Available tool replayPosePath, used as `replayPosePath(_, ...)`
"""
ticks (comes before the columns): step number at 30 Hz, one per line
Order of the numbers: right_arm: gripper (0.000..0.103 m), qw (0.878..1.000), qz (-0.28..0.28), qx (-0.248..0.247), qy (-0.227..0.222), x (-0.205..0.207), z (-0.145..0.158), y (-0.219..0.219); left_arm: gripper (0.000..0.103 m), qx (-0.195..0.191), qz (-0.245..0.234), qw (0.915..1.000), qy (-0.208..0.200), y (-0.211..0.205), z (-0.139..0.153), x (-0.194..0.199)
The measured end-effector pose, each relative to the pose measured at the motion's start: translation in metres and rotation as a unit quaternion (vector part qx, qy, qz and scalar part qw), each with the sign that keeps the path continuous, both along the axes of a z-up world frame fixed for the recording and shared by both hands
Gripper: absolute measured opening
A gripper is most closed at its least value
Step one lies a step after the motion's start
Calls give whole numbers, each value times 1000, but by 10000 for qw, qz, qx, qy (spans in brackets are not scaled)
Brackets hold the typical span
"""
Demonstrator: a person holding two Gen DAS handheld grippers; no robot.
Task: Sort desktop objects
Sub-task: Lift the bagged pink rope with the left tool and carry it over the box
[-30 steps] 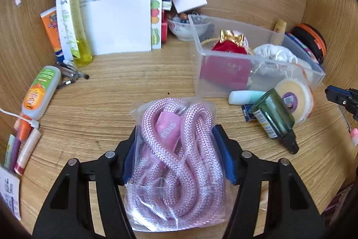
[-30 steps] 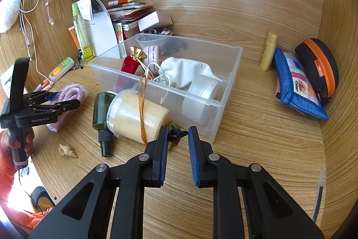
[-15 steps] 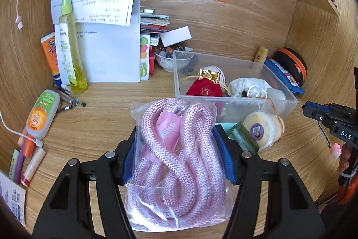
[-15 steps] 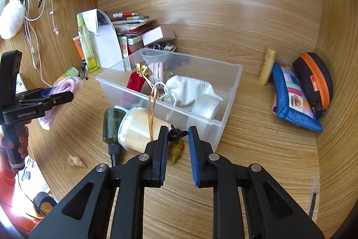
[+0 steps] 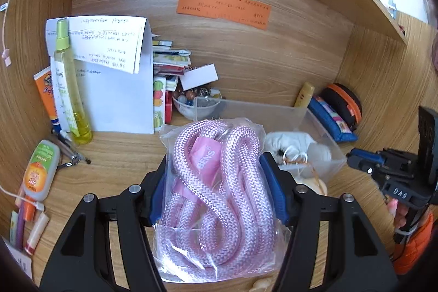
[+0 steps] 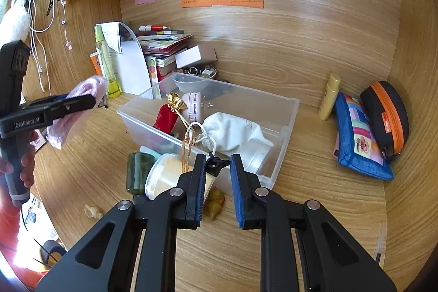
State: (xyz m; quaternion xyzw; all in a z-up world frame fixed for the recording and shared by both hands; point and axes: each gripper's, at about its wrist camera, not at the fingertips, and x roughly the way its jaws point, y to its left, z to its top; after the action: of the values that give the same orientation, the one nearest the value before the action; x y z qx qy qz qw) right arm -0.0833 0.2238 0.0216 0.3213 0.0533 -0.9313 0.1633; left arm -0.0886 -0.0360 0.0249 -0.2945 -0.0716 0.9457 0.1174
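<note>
Currently the left claw (image 5: 217, 190) is pinching the bagged pink rope (image 5: 219, 199), long axis running along the fingers; the clear bin (image 5: 323, 155) is lying just ahead and to its right. Right claw (image 6: 217, 184), pressed together and empty, is hovering at the bin's near corner, so the left hand looks nearer for the drop.

The left gripper (image 5: 216, 182) clamps a clear bag of pink rope (image 5: 219, 188) between its blue pads, held above the desk (image 5: 123, 155). Behind it stands a clear plastic box (image 5: 314, 125) holding a white pouch (image 5: 290, 141). A tall yellow bottle (image 5: 71, 89) leans against papers near the desk's back left corner
</note>
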Motion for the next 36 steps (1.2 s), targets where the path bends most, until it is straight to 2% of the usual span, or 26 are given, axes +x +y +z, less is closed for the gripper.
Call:
replayPosePath(9,16,10000,51,21,4,-18,4,-3,62,194,-64,9998,46,-1,11,-27)
replayPosePath(19,16,9998,155,27,115,-43,16,-6,62,131,-196,9996,126,7,19,-56)
replayPosePath(29,16,9995,275,-105,65,-71,19,-19,62,190,-395,9990,-49,24,11,-90)
replayPosePath(36,16,9989,464,-95,-72,-92,10,-39,62,128,-537,9983,-172,35,1,-107)
